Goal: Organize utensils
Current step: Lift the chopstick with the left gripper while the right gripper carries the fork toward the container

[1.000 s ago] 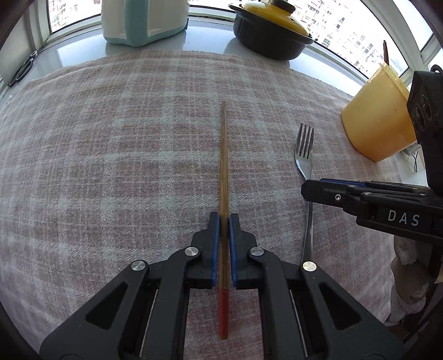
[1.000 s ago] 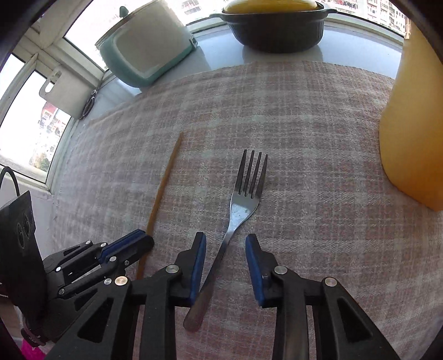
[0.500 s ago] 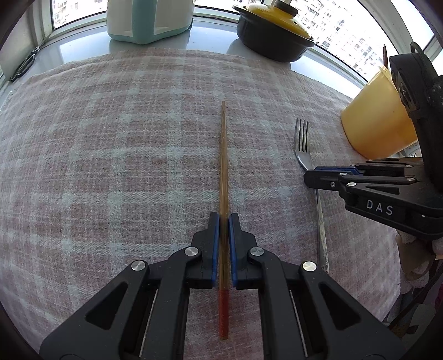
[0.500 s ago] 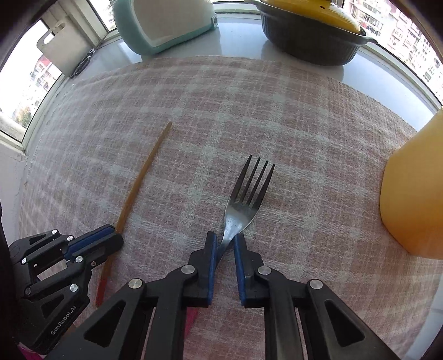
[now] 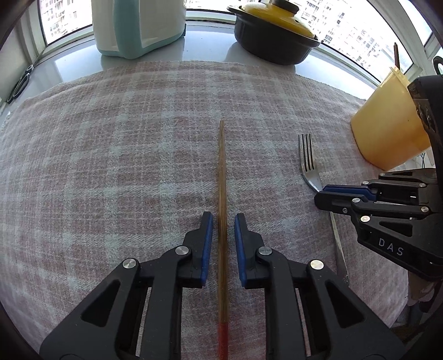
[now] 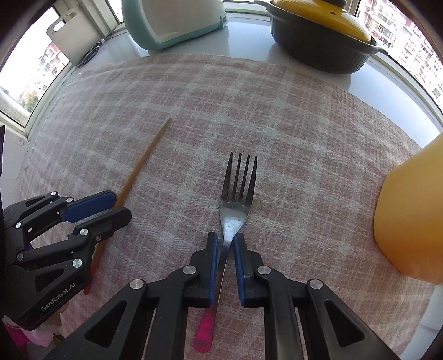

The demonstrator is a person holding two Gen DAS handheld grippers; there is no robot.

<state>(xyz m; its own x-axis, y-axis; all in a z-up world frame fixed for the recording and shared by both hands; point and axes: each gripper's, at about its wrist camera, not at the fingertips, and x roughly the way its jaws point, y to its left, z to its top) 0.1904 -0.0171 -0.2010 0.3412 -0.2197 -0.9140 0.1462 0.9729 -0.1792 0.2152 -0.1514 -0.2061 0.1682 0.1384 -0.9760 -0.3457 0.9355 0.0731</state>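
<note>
A wooden chopstick (image 5: 222, 180) with a red end lies on the checked cloth (image 5: 110, 166). It runs straight between the blue pads of my left gripper (image 5: 223, 218), and a strip of cloth shows on each side of it, so the pads do not press it. A steel fork (image 6: 239, 188) with a pink handle end lies to its right, tines pointing away. My right gripper (image 6: 225, 238) is shut on the fork's neck. In the right wrist view the left gripper (image 6: 116, 207) sits at the left over the chopstick (image 6: 144, 157). From the left wrist, the right gripper (image 5: 321, 193) covers the fork (image 5: 308, 157) below its tines.
A yellow plastic cup (image 5: 387, 130) stands at the cloth's right edge, close to the fork. On the grey sill behind stand a black pot with a yellow lid (image 5: 274, 36) and a white and teal appliance (image 5: 135, 25). Windows surround the sill.
My right gripper went from open around the fork's handle to shut on its neck, and it rolled so the fork looks straight. The left pads, tight on the chopstick before, now stand slightly apart from it.
</note>
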